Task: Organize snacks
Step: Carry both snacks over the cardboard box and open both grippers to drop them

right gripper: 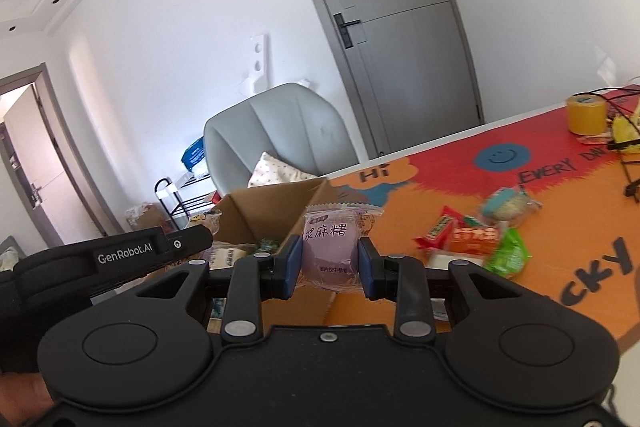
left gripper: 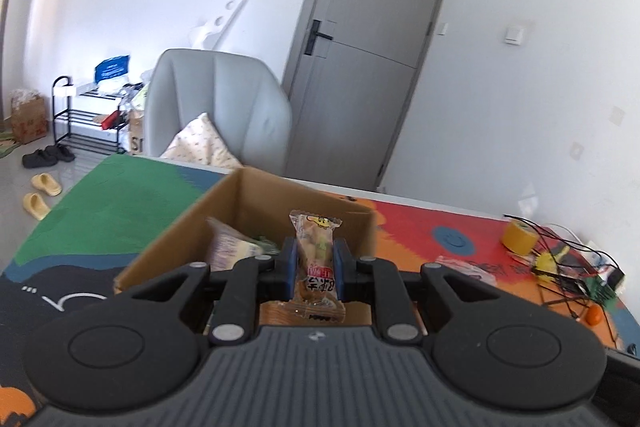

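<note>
Home: armchair [left gripper: 216, 103], shoe rack [left gripper: 86, 115] (slippers [left gripper: 40, 193] nearby).

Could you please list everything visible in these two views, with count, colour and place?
cardboard box: one, brown, open, on the mat ahead of both tools
table mat: one, green, orange and red, covering the table
packets in box: at least one, pale, inside at left
loose snack packets: about five, red, orange, green, pale, on the mat at right
tape roll: one, yellow, far right of the mat
wires: a tangle, black, beside the tape
armchair: one, grey, behind the table, with a patterned cushion
door: one, grey, shut
shoe rack: one, black, by the wall
slippers: one pair, yellow, on the floor
left tool: shut on tan snack packet
right tool: shut on purple mochi packet
</note>
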Demonstrator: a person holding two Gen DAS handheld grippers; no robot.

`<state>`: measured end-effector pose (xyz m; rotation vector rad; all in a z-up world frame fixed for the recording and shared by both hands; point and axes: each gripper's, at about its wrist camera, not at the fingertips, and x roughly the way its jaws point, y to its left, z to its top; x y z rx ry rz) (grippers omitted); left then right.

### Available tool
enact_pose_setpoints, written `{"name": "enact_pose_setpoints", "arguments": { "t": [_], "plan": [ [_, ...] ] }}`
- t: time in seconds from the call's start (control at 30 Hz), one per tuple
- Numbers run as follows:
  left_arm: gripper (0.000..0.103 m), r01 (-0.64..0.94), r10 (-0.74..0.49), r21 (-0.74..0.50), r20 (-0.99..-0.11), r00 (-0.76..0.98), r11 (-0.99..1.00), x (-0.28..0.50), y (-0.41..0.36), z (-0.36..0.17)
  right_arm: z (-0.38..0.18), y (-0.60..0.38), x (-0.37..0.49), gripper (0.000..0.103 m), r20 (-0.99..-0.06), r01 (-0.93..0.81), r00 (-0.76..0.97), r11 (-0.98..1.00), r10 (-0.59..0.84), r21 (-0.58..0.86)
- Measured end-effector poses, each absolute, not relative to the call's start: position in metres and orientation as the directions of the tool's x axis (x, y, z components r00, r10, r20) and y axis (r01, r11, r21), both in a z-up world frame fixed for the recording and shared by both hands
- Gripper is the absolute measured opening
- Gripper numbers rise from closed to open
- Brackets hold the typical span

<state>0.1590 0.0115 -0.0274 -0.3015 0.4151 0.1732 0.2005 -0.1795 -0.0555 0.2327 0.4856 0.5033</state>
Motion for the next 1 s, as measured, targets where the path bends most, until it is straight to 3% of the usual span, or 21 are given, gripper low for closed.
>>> {"name": "enact_pose_setpoints", "arguments": {
  "t": [0.3,0.37,0.53,0.67,0.77,0.83,0.93,1.0],
  "plan": [
    [0.018,-0.27,0.128,-0.269,-0.448,0.885,0.925,0.162,0.044,-0.034,-0.058,-0.149,0.208,0.031,-0.39,-0.433,0.742,0.834,0.546,0.343],
    [0.022,-0.274,0.118,-0.29,-0.457,0.881,0.917,0.162,0.05,-0.036,-0.056,-0.143,0.21,0.031,-0.387,-0.439,0.74,0.831,0.55,0.341],
    [0.043,-0.272,0.112,-0.318,-0.44,0.891,0.908,0.154,0.059,-0.035,-0.054,-0.13,0.217,0.031,-0.387,-0.448,0.734,0.826,0.559,0.342],
    [0.049,-0.288,0.13,-0.32,-0.434,0.891,0.903,0.149,0.064,-0.033,-0.053,-0.119,0.222,0.033,-0.388,-0.457,0.729,0.824,0.563,0.336],
    [0.058,-0.302,0.142,-0.324,-0.435,0.889,0.897,0.146,0.071,-0.032,-0.051,-0.118,0.221,0.044,-0.384,-0.443,0.739,0.829,0.553,0.341],
    [0.071,-0.308,0.146,-0.331,-0.433,0.889,0.892,0.144,0.075,-0.031,-0.05,-0.122,0.221,0.057,-0.383,-0.427,0.744,0.831,0.547,0.356],
    [0.078,-0.322,0.165,-0.325,-0.428,0.888,0.889,0.14,0.078,-0.029,-0.049,-0.132,0.217,0.074,-0.394,-0.387,0.764,0.852,0.511,0.354],
    [0.082,-0.316,0.159,-0.325,-0.428,0.89,0.892,0.137,0.077,-0.028,-0.05,-0.14,0.213,0.077,-0.395,-0.375,0.763,0.847,0.512,0.376]
  ]
}}
